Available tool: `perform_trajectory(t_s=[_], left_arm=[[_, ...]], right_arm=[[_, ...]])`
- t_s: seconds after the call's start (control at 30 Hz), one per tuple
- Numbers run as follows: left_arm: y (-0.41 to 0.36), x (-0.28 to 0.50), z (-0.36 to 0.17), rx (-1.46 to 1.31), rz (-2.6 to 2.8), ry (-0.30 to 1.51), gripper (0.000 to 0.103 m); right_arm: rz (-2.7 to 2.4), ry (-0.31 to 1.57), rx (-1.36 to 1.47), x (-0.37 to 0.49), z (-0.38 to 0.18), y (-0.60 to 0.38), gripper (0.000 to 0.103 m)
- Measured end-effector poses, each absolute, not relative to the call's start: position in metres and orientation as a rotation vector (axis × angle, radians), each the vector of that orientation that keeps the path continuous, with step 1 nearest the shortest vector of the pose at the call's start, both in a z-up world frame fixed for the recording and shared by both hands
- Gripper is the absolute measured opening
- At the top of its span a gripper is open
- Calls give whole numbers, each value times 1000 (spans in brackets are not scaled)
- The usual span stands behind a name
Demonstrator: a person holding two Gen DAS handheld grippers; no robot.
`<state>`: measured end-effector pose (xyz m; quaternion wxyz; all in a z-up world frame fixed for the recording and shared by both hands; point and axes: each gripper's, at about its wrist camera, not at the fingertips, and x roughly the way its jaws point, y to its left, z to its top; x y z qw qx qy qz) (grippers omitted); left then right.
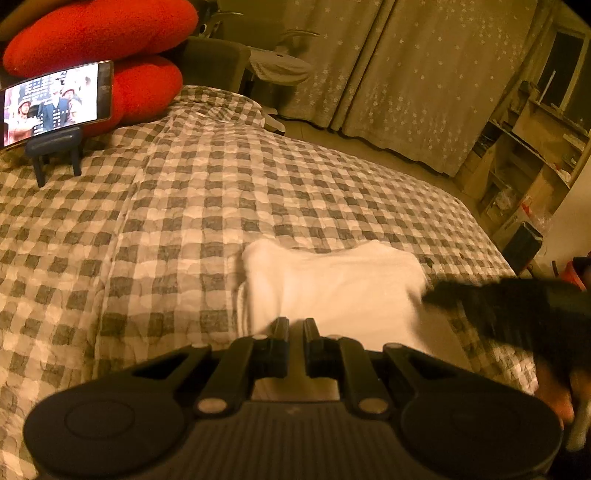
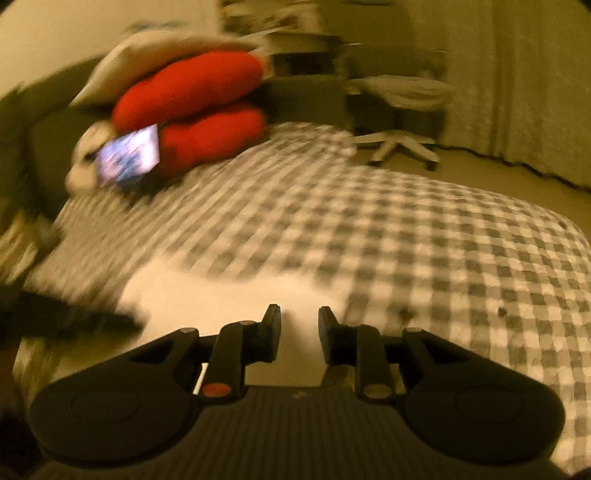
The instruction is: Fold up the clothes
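Note:
A folded white garment (image 1: 332, 288) lies on the grey-and-white checked bedcover (image 1: 221, 184). My left gripper (image 1: 295, 325) sits at its near edge, jaws nearly together with the white cloth running between them. The right gripper (image 1: 432, 295) is a dark blur touching the garment's right corner. In the blurred right wrist view the right gripper (image 2: 299, 317) hangs over the near side of the garment (image 2: 221, 295), jaws apart and nothing pinched between them. The left gripper (image 2: 110, 321) shows as a dark streak at the left of the cloth.
A phone on a stand (image 1: 55, 99) plays video at the far left, in front of stacked red cushions (image 1: 99, 33). An office chair (image 2: 399, 103) and curtains (image 1: 424, 74) stand beyond the bed. A cluttered wooden shelf (image 1: 528, 155) is at the right.

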<state>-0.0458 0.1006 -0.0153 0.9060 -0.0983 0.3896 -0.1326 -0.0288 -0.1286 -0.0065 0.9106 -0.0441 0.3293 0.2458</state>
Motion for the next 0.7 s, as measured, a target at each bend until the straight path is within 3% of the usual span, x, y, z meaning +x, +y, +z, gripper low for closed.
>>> perform_trajectory(t_s=[0.7], left_arm=[[102,-45,-17,-207,-279,806,9]], right_arm=[[653,601,-577,-131,-36,-112,24]])
